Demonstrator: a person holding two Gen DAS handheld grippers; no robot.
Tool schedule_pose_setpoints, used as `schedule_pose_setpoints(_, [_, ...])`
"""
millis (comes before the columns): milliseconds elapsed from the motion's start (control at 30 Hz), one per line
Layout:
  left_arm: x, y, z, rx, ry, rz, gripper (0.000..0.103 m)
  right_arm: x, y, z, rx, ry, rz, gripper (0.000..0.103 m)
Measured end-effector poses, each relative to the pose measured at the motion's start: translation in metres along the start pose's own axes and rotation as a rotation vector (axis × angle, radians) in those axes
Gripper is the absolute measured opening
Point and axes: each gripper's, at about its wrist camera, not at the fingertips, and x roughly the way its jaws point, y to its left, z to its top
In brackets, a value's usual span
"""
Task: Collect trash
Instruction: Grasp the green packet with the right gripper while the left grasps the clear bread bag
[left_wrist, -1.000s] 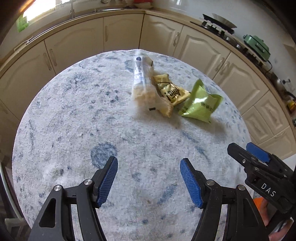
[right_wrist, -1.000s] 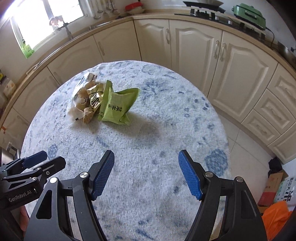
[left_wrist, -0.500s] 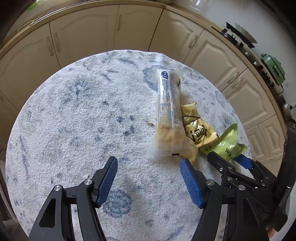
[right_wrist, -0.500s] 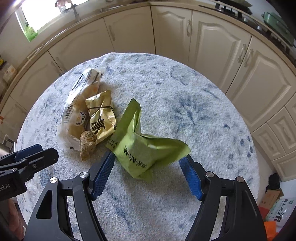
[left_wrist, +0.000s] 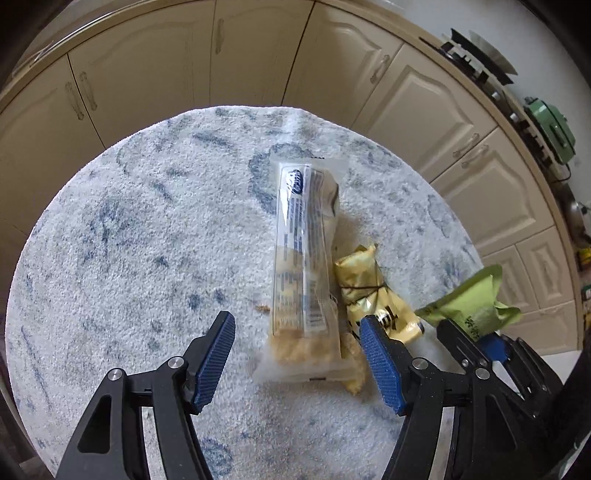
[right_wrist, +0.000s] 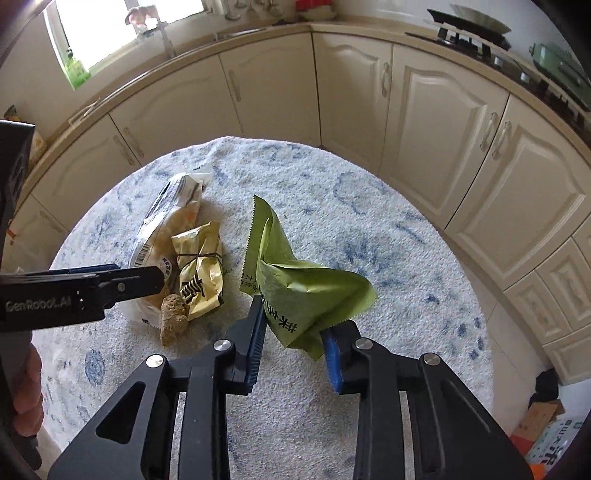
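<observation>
Three pieces of trash lie on a round blue-mottled tabletop (left_wrist: 129, 258). My left gripper (left_wrist: 295, 321) is open, its fingers on either side of the near end of a long clear snack packet (left_wrist: 306, 251). A gold wrapper (left_wrist: 365, 291) lies against that packet's right side. My right gripper (right_wrist: 295, 325) is closing on a green wrapper (right_wrist: 291, 280), which crumples upward between the blue pads. In the right wrist view the clear packet (right_wrist: 162, 221), the gold wrapper (right_wrist: 201, 273) and a brown biscuit piece (right_wrist: 171, 317) lie to the left. The left gripper's fingers (right_wrist: 110, 277) reach in there.
Cream cabinets (right_wrist: 436, 122) curve around the far side of the table, with a stove (right_wrist: 472, 33) and a green appliance (left_wrist: 550, 129) on the counter. Boxes (right_wrist: 543, 435) sit on the floor at the lower right. A person's hand (right_wrist: 26, 387) shows at the left edge.
The right jaws have narrowed onto the green wrapper, which now stands crumpled between them. The left gripper has moved toward the clear packet, still open.
</observation>
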Motion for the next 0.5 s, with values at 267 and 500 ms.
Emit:
schedule_pose_setpoints(267, [0.020, -0.001, 0.009, 0.055, -0.019, 0.014, 0.039, 0.017, -0.008, 0.003, 0.021, 0.038, 0.022, 0.028])
schedule_pose_setpoints(500, [0.013, -0.002, -0.011, 0.072, -0.008, 0.028, 0.029, 0.006, -0.016, -0.003, 0.045, 0.016, 0.005, 0.027])
